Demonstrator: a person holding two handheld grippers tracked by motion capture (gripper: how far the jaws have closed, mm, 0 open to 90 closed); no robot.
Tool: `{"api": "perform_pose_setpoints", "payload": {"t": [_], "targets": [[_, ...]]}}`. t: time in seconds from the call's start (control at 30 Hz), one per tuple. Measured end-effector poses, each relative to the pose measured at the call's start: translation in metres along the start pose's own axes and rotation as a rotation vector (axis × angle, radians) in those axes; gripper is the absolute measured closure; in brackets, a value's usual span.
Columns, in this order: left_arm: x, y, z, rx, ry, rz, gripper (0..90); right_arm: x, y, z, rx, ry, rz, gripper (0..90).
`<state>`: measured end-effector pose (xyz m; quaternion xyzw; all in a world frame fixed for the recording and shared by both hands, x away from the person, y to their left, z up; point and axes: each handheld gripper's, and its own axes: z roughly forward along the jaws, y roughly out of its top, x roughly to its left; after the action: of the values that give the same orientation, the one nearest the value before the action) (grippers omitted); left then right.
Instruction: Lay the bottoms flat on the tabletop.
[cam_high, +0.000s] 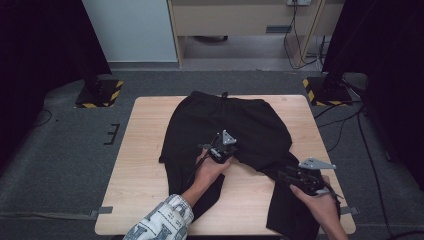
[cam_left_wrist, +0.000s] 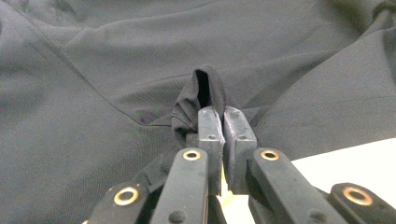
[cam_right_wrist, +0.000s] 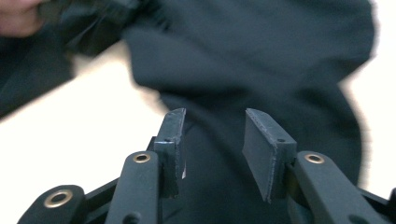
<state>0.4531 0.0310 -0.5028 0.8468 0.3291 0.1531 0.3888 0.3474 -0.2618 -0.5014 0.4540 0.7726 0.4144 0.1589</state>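
Black trousers (cam_high: 227, 125) flat on table

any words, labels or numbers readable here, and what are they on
No text can be read anywhere.
Black fabric trousers: a faint purplish mark near the fold pinched by the left gripper, too blurred to read.
Person's patterned white sleeve: dark print, too small to tell whether it is lettering.

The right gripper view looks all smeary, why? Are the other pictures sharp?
Right gripper view: the black trousers and pale table are smeared by motion blur. Left gripper view: crisp, the pinched fold of cloth shows clearly. High view: sharp but dim at the side edges.
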Motion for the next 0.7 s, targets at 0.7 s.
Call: {"api": "perform_pose_setpoints", "payload": {"t": [0.7], "targets": [[-0.012,-0.014,-0.023,-0.017,-0.057,0.039,86.1,0.039,-0.037,-0.019,0.158,0.171,-0.119,80.7]]}}
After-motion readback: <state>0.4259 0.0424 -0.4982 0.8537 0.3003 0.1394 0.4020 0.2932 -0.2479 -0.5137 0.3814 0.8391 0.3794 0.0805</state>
